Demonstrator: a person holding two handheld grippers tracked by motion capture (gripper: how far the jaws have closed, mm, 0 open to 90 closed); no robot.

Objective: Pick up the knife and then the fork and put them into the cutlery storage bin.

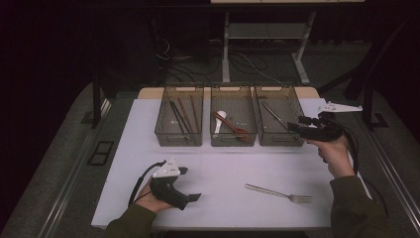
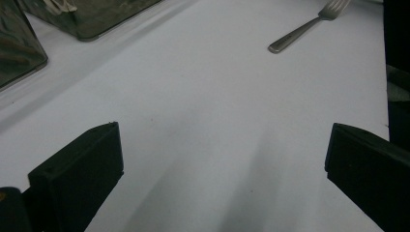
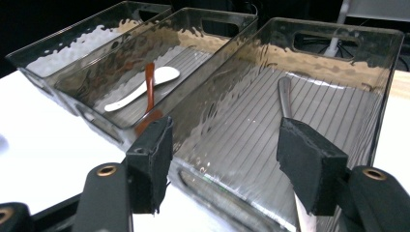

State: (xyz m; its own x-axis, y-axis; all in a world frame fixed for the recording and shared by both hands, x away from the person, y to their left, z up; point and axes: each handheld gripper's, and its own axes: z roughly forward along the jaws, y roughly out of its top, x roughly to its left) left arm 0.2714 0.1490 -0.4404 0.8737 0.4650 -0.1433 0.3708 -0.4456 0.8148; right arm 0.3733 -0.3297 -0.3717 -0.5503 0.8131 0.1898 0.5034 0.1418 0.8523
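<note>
A metal fork [image 1: 280,193] lies on the white table [image 1: 233,168] at the front right, and its handle points left; the left gripper view has this fork [image 2: 304,29] at the top. My left gripper [image 1: 189,183] rests near the front left edge, jaws open over bare table [image 2: 222,169]. My right gripper [image 1: 297,124] hovers at the front right corner of the right bin [image 1: 280,144]. Its jaws [image 3: 222,159] stand open, nothing pinched. A metal utensil [image 3: 285,96] lies inside that bin [image 3: 338,63].
Three clear bins stand in a row at the back. The left bin [image 1: 178,144] holds chopsticks [image 1: 181,116]. In the middle bin [image 1: 233,144] lie a white spoon [image 1: 219,121] and a brown wooden spoon [image 1: 236,130]. Dark floor and desk legs lie beyond the table.
</note>
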